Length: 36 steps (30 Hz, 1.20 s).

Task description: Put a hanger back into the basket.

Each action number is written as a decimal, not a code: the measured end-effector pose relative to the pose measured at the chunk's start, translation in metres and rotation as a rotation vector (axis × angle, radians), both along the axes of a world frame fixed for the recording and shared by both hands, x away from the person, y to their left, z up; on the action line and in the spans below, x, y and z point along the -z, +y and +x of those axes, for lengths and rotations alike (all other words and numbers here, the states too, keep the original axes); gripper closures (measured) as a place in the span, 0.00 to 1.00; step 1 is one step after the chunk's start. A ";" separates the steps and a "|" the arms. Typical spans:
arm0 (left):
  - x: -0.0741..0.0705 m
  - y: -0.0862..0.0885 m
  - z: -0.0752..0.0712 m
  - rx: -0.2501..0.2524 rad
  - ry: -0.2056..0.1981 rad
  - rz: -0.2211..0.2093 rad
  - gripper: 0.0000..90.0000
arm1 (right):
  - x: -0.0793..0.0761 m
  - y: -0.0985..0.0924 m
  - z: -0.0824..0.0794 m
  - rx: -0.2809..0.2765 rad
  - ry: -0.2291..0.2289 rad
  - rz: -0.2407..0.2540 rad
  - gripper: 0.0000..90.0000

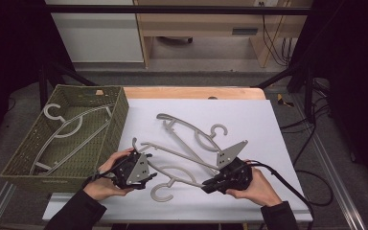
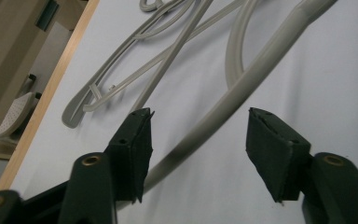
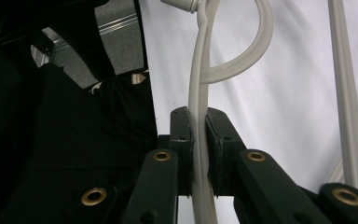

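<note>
The right claw [image 3: 199, 135] is clamped tight on a thin arm of a grey hanger [image 1: 179, 173]; in the right gripper view both pads pinch the pale plastic, and the hanger's hook curls away just beyond them. That hanger lies on the white sheet [image 1: 258, 120] covering the counter, its open hook toward the person's edge, between the two hands.

The left claw [image 2: 198, 140] stands partly open around the same hanger at its other end. In the left gripper view the curved grey arm [image 2: 223, 105] runs up between the two pads; it passes close against the left-hand pad, and a clear gap separates it from the other, so no squeeze is on it.

A second grey hanger [image 1: 191, 132] lies farther from the person than the gripped one, and the long thin bar of one crosses the other; which hanger that bar belongs to I cannot tell.

Left of the gripped hanger, beside the left hand [image 1: 108, 179], sits an olive woven basket [image 1: 117, 120] at the counter's left side, with another grey hanger [image 1: 64, 132] lying slantwise inside it.
</note>
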<state>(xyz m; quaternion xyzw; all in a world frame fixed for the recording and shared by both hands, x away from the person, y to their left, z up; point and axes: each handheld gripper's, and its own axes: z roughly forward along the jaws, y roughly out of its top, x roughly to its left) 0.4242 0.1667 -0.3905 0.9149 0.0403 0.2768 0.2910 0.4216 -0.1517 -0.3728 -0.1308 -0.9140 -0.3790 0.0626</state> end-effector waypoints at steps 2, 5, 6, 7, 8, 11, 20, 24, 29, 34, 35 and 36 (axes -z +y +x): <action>0.002 0.000 0.001 0.008 0.001 0.005 0.52 | 0.000 0.000 0.000 -0.004 -0.001 -0.003 0.91; 0.004 0.000 0.002 0.019 -0.003 0.014 0.62 | 0.000 0.000 -0.001 -0.012 0.005 0.009 0.91; 0.005 0.000 0.002 0.021 -0.011 0.013 0.65 | -0.001 -0.001 -0.001 -0.017 0.004 0.015 0.91; 0.005 0.001 0.002 0.027 -0.008 0.018 0.68 | -0.001 0.000 -0.001 -0.020 0.004 0.014 0.91; 0.006 0.001 0.002 0.030 -0.011 0.020 0.69 | -0.001 -0.001 -0.001 -0.022 0.006 0.013 0.91; 0.006 0.001 0.001 0.042 -0.030 0.036 0.71 | -0.001 -0.001 -0.001 -0.023 0.006 0.015 0.91; 0.007 0.001 -0.004 0.060 -0.078 0.079 0.76 | -0.001 -0.002 0.002 -0.025 -0.008 0.034 0.91; 0.006 0.001 -0.005 0.061 -0.089 0.067 0.82 | -0.006 -0.007 0.004 -0.001 -0.033 0.080 0.91; -0.002 0.004 -0.009 0.055 -0.105 0.045 0.89 | -0.005 -0.011 0.010 0.051 -0.045 0.052 0.88; -0.002 0.002 -0.012 0.047 -0.089 0.061 0.91 | -0.001 -0.014 0.014 0.074 -0.055 0.085 0.88; -0.002 0.002 -0.012 0.044 -0.080 0.058 0.92 | -0.001 -0.015 0.014 0.083 -0.069 0.091 0.88; -0.002 0.002 -0.012 0.040 -0.059 0.046 0.92 | -0.002 -0.017 0.015 0.100 -0.080 0.093 0.87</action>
